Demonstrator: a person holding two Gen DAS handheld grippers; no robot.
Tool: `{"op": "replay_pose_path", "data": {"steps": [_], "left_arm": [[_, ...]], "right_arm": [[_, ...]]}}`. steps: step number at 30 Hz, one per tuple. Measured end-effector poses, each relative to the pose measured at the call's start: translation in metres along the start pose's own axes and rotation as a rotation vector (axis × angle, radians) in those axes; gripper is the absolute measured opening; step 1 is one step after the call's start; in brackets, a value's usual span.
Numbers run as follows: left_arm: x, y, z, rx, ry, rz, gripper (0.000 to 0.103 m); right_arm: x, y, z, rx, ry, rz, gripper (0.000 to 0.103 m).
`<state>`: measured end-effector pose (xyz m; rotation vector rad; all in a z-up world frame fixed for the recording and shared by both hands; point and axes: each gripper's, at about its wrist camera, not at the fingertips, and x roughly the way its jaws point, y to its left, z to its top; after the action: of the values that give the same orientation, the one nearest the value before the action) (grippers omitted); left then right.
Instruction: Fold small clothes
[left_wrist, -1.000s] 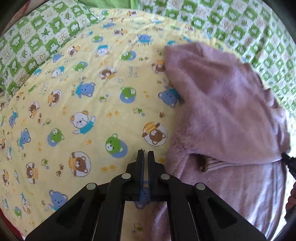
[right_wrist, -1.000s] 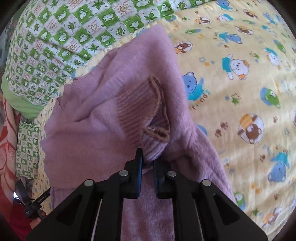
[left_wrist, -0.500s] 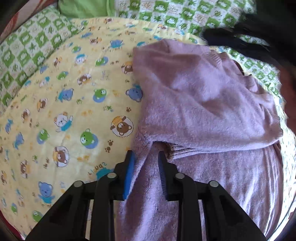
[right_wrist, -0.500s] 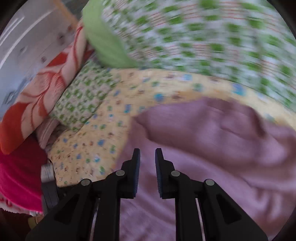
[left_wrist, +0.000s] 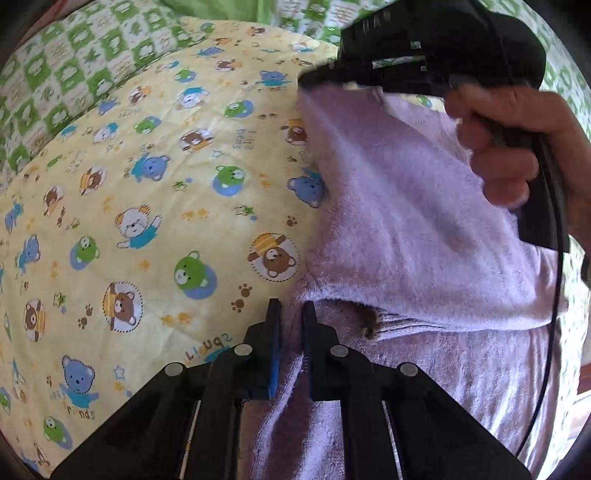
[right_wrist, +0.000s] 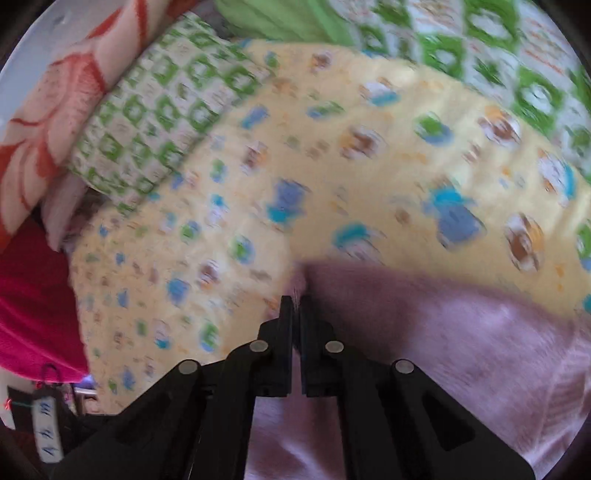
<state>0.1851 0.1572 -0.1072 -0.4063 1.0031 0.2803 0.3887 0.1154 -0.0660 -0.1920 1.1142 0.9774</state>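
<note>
Lilac fleece garment (left_wrist: 406, 206) lies folded; left tongs (left_wrist: 291, 314) apart; right tongs (right_wrist: 295, 301) pinching its corner.

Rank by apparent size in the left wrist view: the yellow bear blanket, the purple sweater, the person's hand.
1. yellow bear blanket and purple sweater: alike, and nearness makes ranking them unsure.
2. person's hand, clearly smallest.

left gripper (left_wrist: 291, 314): black, silver screws, blue pad | hand (left_wrist: 517, 147): bare skin, black cable

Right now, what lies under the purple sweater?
The purple sweater lies on the yellow bear-print blanket. A ribbed cuff peeks from under its folded part; the rest beneath is covered.
</note>
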Motion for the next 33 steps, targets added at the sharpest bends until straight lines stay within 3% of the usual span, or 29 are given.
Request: {"op": "replay_pose_path", "data": {"steps": [2, 5, 7, 10, 13, 15, 17, 19, 23, 24, 27, 31, 33], "left_arm": [[0.002, 0.008, -0.001, -0.042, 0.01, -0.007, 0.009], [0.002, 0.013, -0.002, -0.054, 0.015, -0.013, 0.009], [0.001, 0.013, -0.002, -0.036, 0.028, -0.012, 0.011], [-0.008, 0.016, 0.003, -0.036, 0.045, -0.021, 0.013], [-0.031, 0.02, 0.013, -0.022, 0.002, -0.032, 0.013], [-0.047, 0.012, 0.023, 0.016, -0.03, -0.058, 0.014], [-0.053, -0.005, 0.039, 0.089, -0.042, -0.085, 0.023], [-0.05, -0.021, 0.059, 0.165, -0.037, -0.1, 0.042], [-0.038, -0.058, 0.101, 0.311, -0.031, -0.162, 0.049], [-0.033, -0.068, 0.113, 0.33, -0.029, -0.173, 0.055], [-0.009, -0.097, 0.145, 0.399, -0.022, -0.178, 0.056], [0.038, -0.134, 0.18, 0.498, 0.031, -0.153, 0.057], [0.055, -0.147, 0.192, 0.548, 0.046, -0.147, 0.06]], "right_arm": [[-0.001, 0.002, 0.008, 0.008, -0.06, 0.005, 0.003], [0.024, -0.005, 0.002, 0.017, -0.027, -0.078, 0.003], [0.031, -0.012, -0.006, 0.032, -0.024, -0.077, 0.003], [0.007, -0.011, -0.011, 0.092, -0.081, -0.062, 0.007], [-0.048, -0.013, -0.028, 0.152, -0.191, -0.049, 0.008], [-0.087, -0.026, -0.056, 0.217, -0.241, -0.055, 0.016], [-0.124, -0.047, -0.09, 0.277, -0.276, -0.118, 0.051], [-0.162, -0.075, -0.125, 0.295, -0.315, -0.221, 0.055], [-0.21, -0.137, -0.164, 0.278, -0.235, -0.384, 0.055], [-0.217, -0.148, -0.168, 0.269, -0.219, -0.402, 0.055], [-0.232, -0.177, -0.173, 0.224, -0.169, -0.469, 0.055], [-0.228, -0.193, -0.163, 0.122, -0.122, -0.467, 0.055], [-0.212, -0.195, -0.153, 0.052, -0.056, -0.465, 0.055]]}}
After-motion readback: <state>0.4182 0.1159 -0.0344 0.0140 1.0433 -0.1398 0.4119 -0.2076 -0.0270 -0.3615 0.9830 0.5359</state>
